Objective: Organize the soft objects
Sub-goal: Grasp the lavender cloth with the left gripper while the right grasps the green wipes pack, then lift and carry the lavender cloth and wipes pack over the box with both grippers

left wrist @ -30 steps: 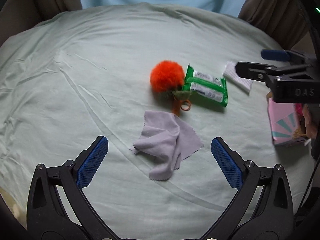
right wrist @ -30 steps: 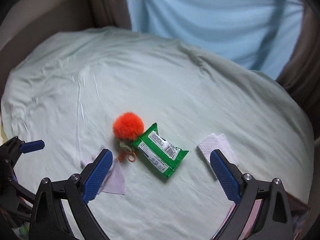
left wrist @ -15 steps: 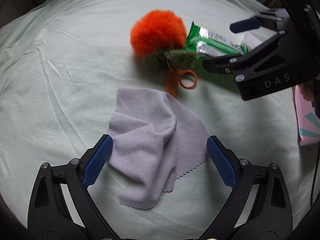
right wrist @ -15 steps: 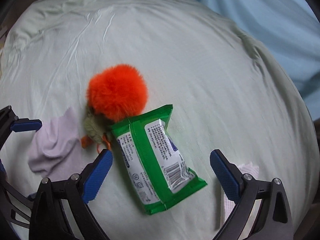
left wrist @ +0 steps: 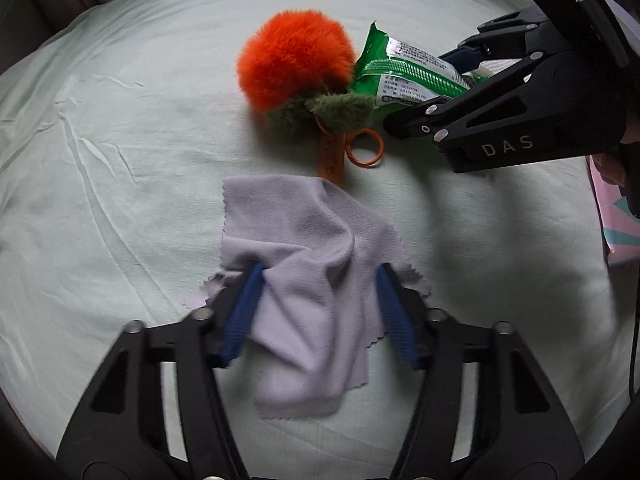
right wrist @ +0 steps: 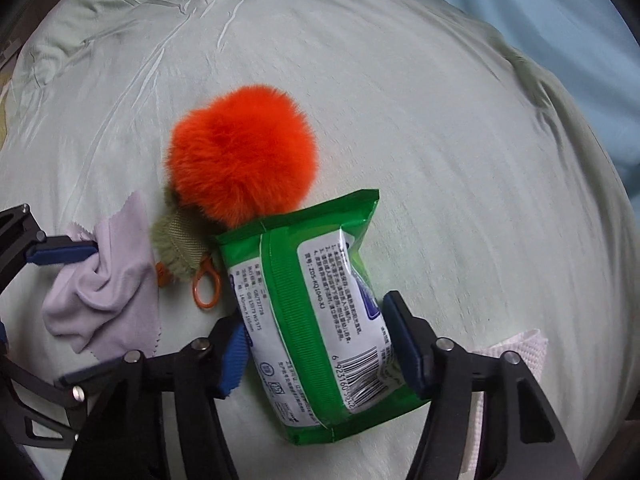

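Both tongs have just been closing, each with a thing between its blue pads; the left tongs [left wrist: 320, 308] stand about half shut around the crumpled lilac microfibre cloth with pinked edges [left wrist: 308, 280], whose folds are bunched up between the pads, so I judge it gripped; the right tongs [right wrist: 320, 344] stand likewise half shut on the sides of the green plastic pack of wet wipes [right wrist: 316, 312], both pads against its flanks near the barcode end; in the left view the cloth lies at about 6 o'clock on the pale green bedsheet [left wrist: 120, 160], the fluffy orange pompom keychain with olive leaves and an orange clip ring [left wrist: 296, 60] sits at 12 o'clock just beyond it, its strap touching the cloth's far edge, and the pack rests against the pompom at about 2 o'clock; a white folded tissue [right wrist: 516, 352] lies at 4 o'clock in the right view, partly behind the right finger; the cloth should be very light and limp, will drape and may slip from a shallow pinch, so a bunched fold in the middle is the safer hold; the pack looks squashy with a slick film, heavier than the cloth, best squeezed across its narrow width near the middle; its free end may sag when lifted.
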